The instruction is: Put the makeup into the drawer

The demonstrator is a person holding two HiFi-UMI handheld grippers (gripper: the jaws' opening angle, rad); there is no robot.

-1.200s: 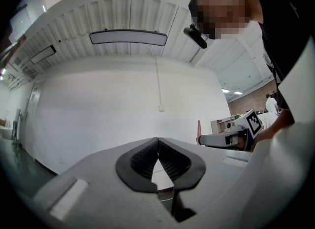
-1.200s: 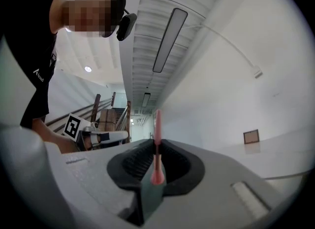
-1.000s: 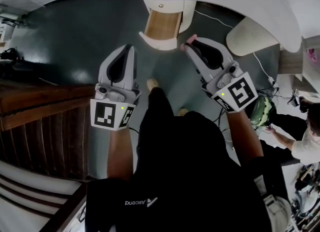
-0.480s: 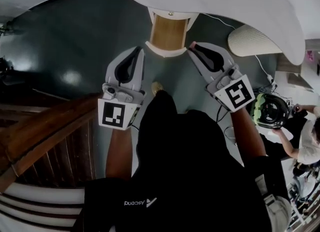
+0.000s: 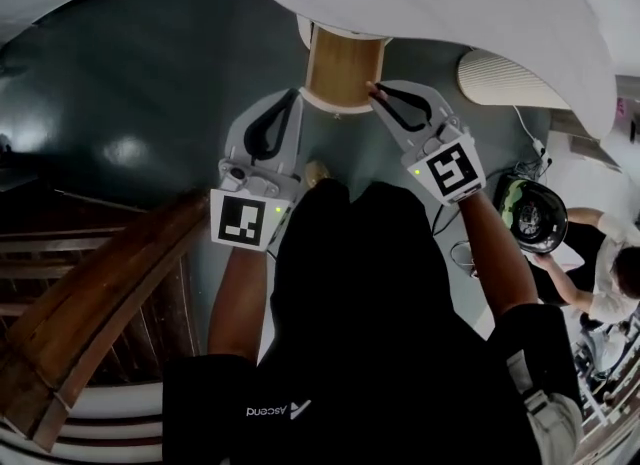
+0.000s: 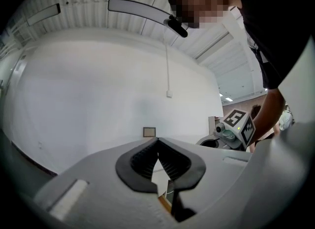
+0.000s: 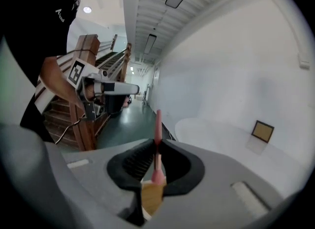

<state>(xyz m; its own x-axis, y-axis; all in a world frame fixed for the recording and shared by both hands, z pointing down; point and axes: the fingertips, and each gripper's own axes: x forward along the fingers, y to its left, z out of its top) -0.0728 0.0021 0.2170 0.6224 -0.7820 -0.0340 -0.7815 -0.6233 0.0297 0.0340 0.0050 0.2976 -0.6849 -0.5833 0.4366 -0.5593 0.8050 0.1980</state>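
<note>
Makeup stick [image 7: 157,142], thin and pink, is hanging right at the near right edge of an open wooden drawer [image 5: 340,65], which is sticking out toward the person from under a white round table [image 5: 450,3]. To do this step well, the right gripper [image 5: 378,91] is likely needing to carry the stick a little farther left and forward, until it is sitting squarely above the drawer's inside rather than its rim. It should then sink low and only afterwards part its jaws, so the stick is not bouncing out onto the dark floor [image 5: 150,103]. The right gripper's jaws are pressing together on the stick, pinching it partway along, with its tip poking out beyond them. The left gripper [image 5: 295,96] is hanging just left of the drawer, jaws closed tip to tip, gripping nothing. Wooden stairs [image 5: 90,293] are running along the left.
</note>
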